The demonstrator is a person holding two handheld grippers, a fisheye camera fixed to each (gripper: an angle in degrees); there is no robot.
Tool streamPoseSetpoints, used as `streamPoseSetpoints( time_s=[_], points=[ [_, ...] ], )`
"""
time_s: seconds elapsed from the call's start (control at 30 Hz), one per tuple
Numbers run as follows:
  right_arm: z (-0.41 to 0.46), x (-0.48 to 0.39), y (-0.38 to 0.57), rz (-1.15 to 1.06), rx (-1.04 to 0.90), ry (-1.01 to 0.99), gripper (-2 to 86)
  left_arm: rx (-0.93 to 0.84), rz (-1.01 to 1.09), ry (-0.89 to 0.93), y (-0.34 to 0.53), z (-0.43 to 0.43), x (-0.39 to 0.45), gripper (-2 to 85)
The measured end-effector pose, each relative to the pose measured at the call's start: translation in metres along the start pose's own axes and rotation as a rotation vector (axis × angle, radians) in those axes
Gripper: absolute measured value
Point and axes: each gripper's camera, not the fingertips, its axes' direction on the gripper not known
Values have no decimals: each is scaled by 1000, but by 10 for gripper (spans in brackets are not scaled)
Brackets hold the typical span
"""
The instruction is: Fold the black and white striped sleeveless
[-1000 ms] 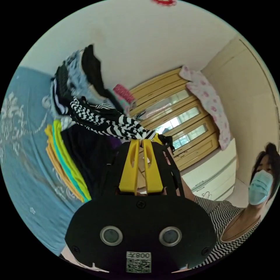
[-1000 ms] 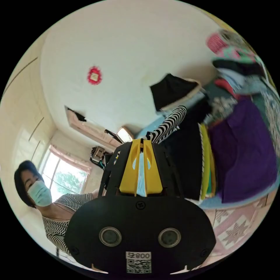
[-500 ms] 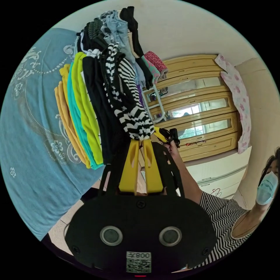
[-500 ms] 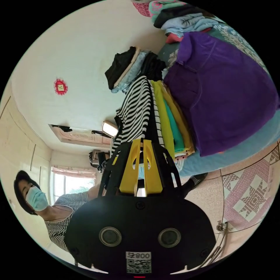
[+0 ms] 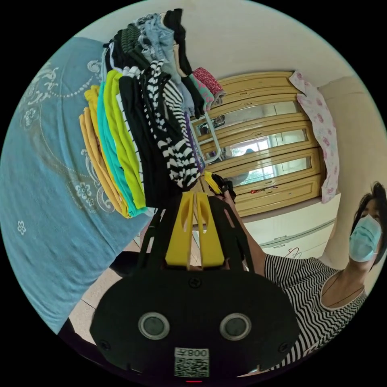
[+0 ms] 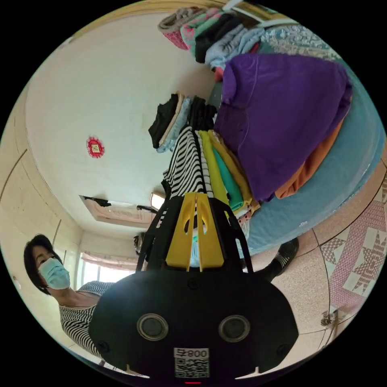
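In the left gripper view, the left gripper (image 5: 195, 194) has its yellow jaws drawn together, tips meeting just under the lower edge of the black and white striped sleeveless top (image 5: 173, 141); whether cloth is pinched between them cannot be told. The top lies on a stack of folded clothes (image 5: 121, 145) whose lime, teal and mustard edges line up toward 9 o'clock of it, on a blue patterned bedspread (image 5: 44, 181). The right gripper (image 5: 215, 184) shows small at 2 o'clock of the jaw tips, with a person's arm (image 5: 250, 246) behind it. A wooden wardrobe with mirrored doors (image 5: 266, 149) fills the 2 o'clock side, a pink floral cloth (image 5: 320, 125) hanging over its edge. In the right gripper view, the right gripper (image 6: 196, 196) has its jaws closed to a thin slit, tips at the near edge of the striped top (image 6: 187, 165); a grip on it cannot be confirmed. A purple garment (image 6: 282, 117) lies at 2 o'clock over an orange one (image 6: 312, 169), near the bed's edge. Open tiled floor (image 6: 346, 250) spreads at 4 o'clock, and a shoe (image 6: 284, 256) rests just beside the bed. Plain cream wall (image 6: 100, 88) takes up 10 o'clock.
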Motion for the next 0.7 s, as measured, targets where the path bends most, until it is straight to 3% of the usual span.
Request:
streamPoseSetpoints(
  time_s=[0.13, 0.37, 0.5, 0.6, 0.7],
  points=[
    [8, -54, 7, -133, 84, 25, 0, 42, 124, -68, -21, -4, -13, 4],
    [172, -178, 32, -511, -252, 275, 0, 89, 264, -327, -101, 6, -54, 2],
    [267, -188, 71, -607, -415, 482, 0, 41, 256, -484, -131, 24, -101, 1],
    [292, -191, 93, -660, -359, 557, 0, 14, 202, -627, -134, 27, -148, 1],
    [308, -197, 105, -704, -354, 597, 1, 32, 145, -577, -124, 19, -191, 1]
  ],
)
